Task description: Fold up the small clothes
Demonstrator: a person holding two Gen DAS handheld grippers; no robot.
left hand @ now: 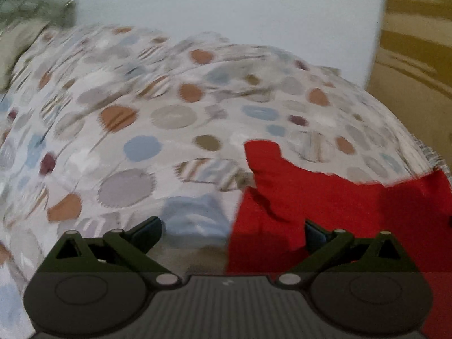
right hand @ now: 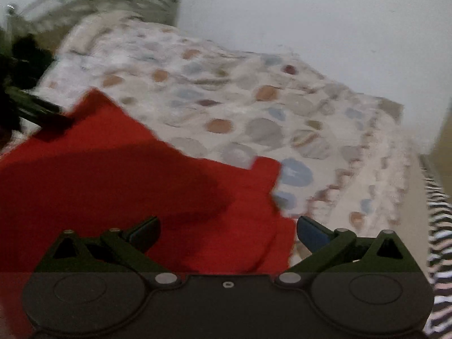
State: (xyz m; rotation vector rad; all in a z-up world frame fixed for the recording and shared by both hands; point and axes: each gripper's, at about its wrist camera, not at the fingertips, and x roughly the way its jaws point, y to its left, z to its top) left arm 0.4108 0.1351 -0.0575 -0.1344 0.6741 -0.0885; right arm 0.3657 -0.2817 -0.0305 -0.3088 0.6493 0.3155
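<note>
A bedspread (left hand: 169,118) printed with blue, orange and grey dots covered the bed. A pale wall (right hand: 310,28) ran along its far edge, and a curved metal headboard (right hand: 93,0) stood at the far left corner. A striped cloth (right hand: 438,240) hung off the bed's right edge.

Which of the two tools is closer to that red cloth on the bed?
Probably right. The right tool hangs open directly over the red cloth; the left tool, also open, straddles its left edge, half above the spotted bedspread.
</note>
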